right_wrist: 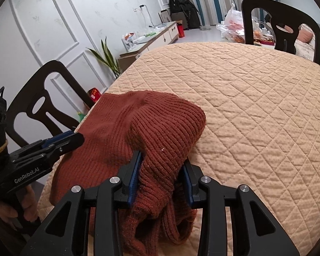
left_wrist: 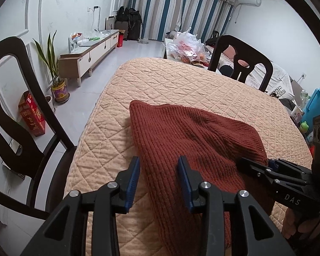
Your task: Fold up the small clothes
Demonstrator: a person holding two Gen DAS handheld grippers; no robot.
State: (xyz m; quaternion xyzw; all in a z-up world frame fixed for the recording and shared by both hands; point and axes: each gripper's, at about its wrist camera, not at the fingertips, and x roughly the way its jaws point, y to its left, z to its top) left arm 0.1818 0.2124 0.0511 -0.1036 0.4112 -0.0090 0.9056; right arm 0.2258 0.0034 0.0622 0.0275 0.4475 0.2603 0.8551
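Left wrist view: left gripper (left_wrist: 159,177) open, empty, your fingers straddling near edge of knit garment (left_wrist: 194,140) on quilted table (left_wrist: 181,81).

Right wrist view: right gripper (right_wrist: 162,171) wide apart around bunched fold, grip uncertain. Fold likely mid-way; next, clamp, carry over.

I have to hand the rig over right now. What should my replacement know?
Left gripper: open, fingers over the near edge of the knit hat, holding nothing.
Right gripper: bunched knit between its fingers; grip looks loose.
The hat lies on the quilted table cover, near the front edge, right side lifted and rumpled.
Done: no clean fold yet.
Left: flatten, fold over, press.
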